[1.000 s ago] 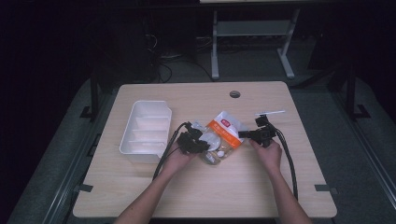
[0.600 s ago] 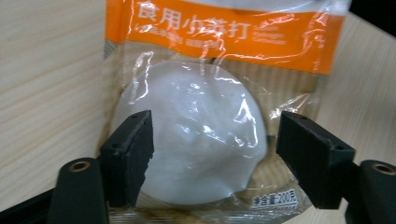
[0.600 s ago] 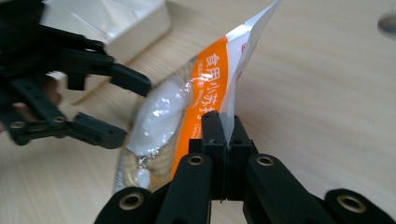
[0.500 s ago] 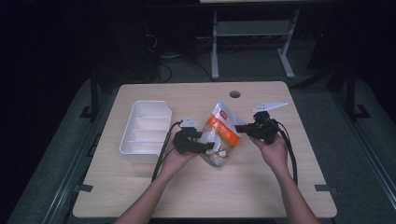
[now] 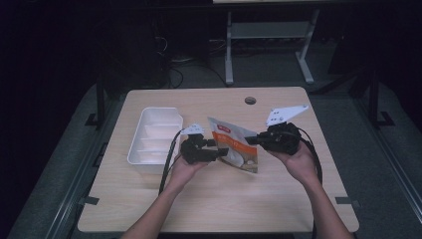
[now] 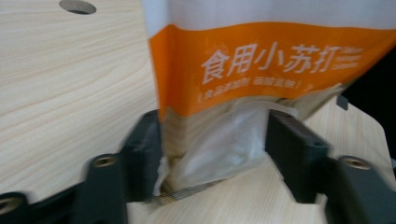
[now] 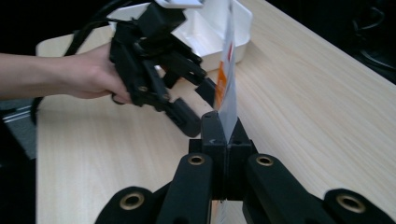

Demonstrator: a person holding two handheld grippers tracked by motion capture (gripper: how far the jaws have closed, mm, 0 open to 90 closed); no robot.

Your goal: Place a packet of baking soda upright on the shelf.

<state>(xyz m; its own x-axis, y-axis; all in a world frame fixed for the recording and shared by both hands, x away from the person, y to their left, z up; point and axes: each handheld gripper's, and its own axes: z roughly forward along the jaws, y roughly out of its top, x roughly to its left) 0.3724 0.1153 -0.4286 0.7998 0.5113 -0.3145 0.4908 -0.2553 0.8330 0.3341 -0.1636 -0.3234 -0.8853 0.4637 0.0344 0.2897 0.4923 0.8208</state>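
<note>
Right gripper [image 7: 223, 140]: jaws pressed flat together on the thin edge of an orange-and-white pouch [image 7: 225, 88], nipping it edge-on so that the pouch rises as a narrow upright strip from between the pads. From the high view, same right gripper [image 5: 256, 140] at the pouch's right side, grey three-cornered plate [image 5: 285, 114] tilted up above it, cable looping back past the right hand [image 5: 297, 158].

Left gripper [image 6: 212, 154]: jaws spread wide apart, one on each side of the pouch's lower clear part, whitish contents visible behind the film. Contact between pads and film not certain; right-hand jaw seems just beside the crumpled plastic, left-hand jaw against the pouch's edge. Orange band with white Chinese characters [image 6: 280, 58] across the pouch above the jaws. From the high view, left gripper [image 5: 219, 152] at the pouch's left lower side, held in the left hand [image 5: 186, 167], cable trailing down along the forearm.

Pouch [image 5: 235, 147] held between the two grippers, above the middle of the light wooden table [image 5: 224, 204], lifted and slanted, lower corner close to the tabletop.

Further out: white divided tray [image 5: 153, 137] to the left of the left gripper, on the table, near its left edge. Round cable hole [image 5: 250, 100] in the tabletop toward the far edge. Beyond the table, dark floor and a grey metal frame [image 5: 268, 35].
</note>
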